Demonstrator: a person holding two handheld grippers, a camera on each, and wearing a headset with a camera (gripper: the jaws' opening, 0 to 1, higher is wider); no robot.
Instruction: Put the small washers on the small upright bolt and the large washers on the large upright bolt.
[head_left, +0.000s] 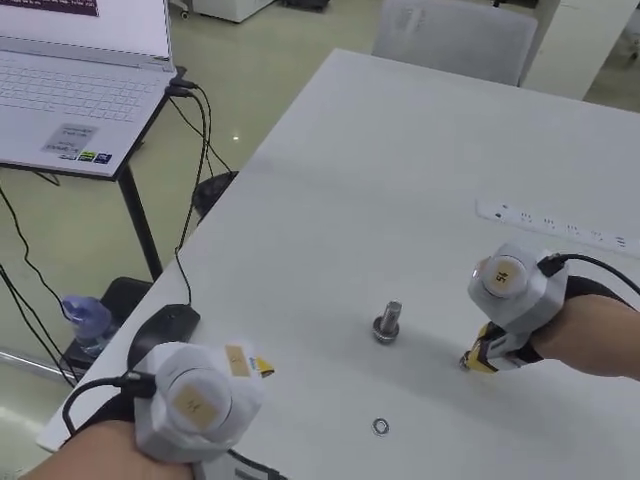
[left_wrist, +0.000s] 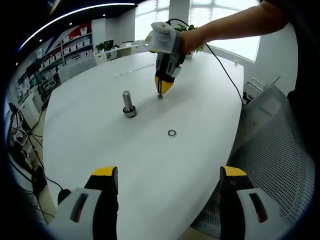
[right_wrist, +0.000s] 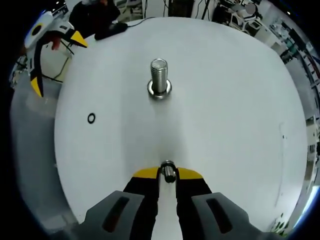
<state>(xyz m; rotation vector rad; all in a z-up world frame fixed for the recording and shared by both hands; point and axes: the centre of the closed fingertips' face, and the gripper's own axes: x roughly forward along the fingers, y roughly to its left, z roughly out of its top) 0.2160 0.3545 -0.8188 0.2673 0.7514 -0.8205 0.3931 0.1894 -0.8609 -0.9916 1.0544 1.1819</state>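
- Nearest, the left gripper (left_wrist: 169, 175) is hanging low over the near edge of the white table (head_left: 400, 150), its yellow-tipped jaws spread wide with nothing between them
- Just beyond it, a single small washer (head_left: 380, 427) is lying flat on the bare tabletop, well apart from both bolts; as a thin, light, hard metal ring on a smooth surface it is likely going to slide rather than lift, so pinching it across its outer rim, or tipping one edge up first, is looking like the surest hold
- Off to the right, the right gripper (head_left: 476, 360) is pressing its jaws together on the small bolt (right_wrist: 168, 170), a slim metal stud standing on the table; the grip is sitting near the top of the shank, which is probably steadying the bolt but is also covering the end a washer would have to pass over
- Further in, near the table's middle, the large bolt (head_left: 389, 318) is standing upright by itself, a stout, bright, threaded cylinder with a flat top; a wider ring is sitting at its base, and whether that is the head or stacked washers cannot be told
- Both bolts are looking rigid and dense, though the small one is seeming the easier to topple
- Farthest back, a white power strip (head_left: 555, 222) is lying on the table and a grey chair (head_left: 450, 35) is standing past the far edge
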